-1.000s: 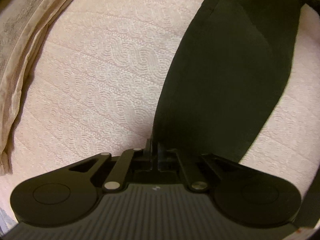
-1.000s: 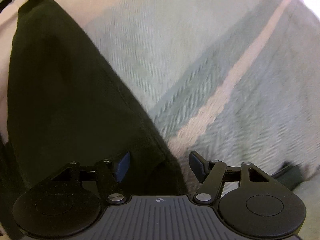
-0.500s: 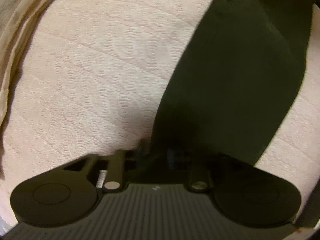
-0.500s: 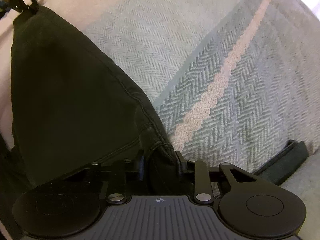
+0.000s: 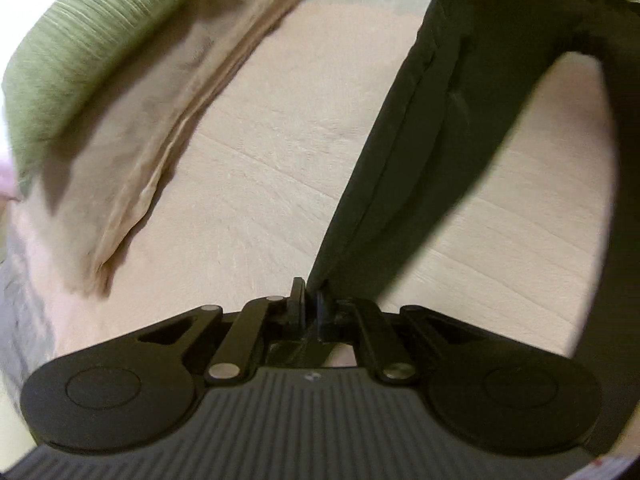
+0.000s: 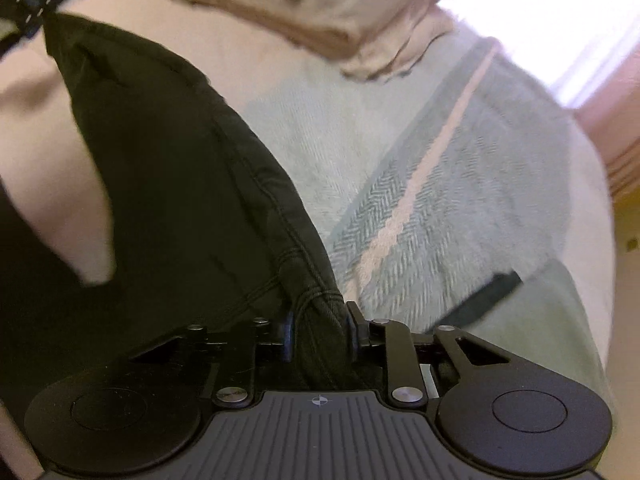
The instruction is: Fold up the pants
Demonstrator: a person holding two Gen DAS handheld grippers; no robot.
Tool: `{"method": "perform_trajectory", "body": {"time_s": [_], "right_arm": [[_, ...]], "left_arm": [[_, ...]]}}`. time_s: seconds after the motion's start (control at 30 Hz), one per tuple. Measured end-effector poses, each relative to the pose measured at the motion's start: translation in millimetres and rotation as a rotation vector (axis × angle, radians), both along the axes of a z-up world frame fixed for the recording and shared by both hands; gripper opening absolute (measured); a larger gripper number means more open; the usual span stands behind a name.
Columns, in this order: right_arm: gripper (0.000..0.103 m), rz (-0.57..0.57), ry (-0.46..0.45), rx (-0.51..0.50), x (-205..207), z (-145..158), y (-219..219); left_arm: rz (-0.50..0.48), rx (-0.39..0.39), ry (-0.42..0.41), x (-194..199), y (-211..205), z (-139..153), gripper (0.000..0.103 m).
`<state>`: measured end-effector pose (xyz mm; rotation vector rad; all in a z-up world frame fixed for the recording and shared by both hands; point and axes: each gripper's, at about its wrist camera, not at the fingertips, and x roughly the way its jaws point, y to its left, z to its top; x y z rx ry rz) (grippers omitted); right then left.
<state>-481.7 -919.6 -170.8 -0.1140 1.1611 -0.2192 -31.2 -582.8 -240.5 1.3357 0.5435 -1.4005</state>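
While clamped, both fingers (image 5: 298, 300) on pants (image 5: 460, 128).

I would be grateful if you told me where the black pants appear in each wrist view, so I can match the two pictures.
Left wrist: the black pants rise from the left gripper to the upper right.
Right wrist: they fill the left half, bunched in the right gripper.
Shared landmark: the folded beige cloth.

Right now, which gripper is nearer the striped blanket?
Right. The right gripper, closing on the black pants, hangs beside the striped blanket; the left gripper holds them over pink bedding.
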Motion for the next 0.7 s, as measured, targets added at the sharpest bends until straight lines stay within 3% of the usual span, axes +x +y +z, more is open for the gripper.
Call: {"method": "perform_trajectory", "body": {"time_s": [0.1,0.17,0.33,0.5,0.7], "right_arm": [[0.021,0.010,-0.028,-0.042,-51,17,52],[0.021,0.052,-0.006,-0.068,-87,14,96],[0.021,0.020,0.097,0.021,-147,-52,162],[0.021,0.077,0.122,0.016,-164,-93,180],[0.021,0.154,0.061,-0.043,-171,-75,185]], "left_arm": [[0.052,-0.005,0.039,-33,65,17,0.003],[0.102,0.032,0.056,-66,114,15,0.003],[0.217,0.168,0.088,-133,189,-49,0.003],[0.245,0.200,0.020,-178,208,-89,0.003],[0.245,0.149,-0.109,-194,200,-74,0.003]]}}
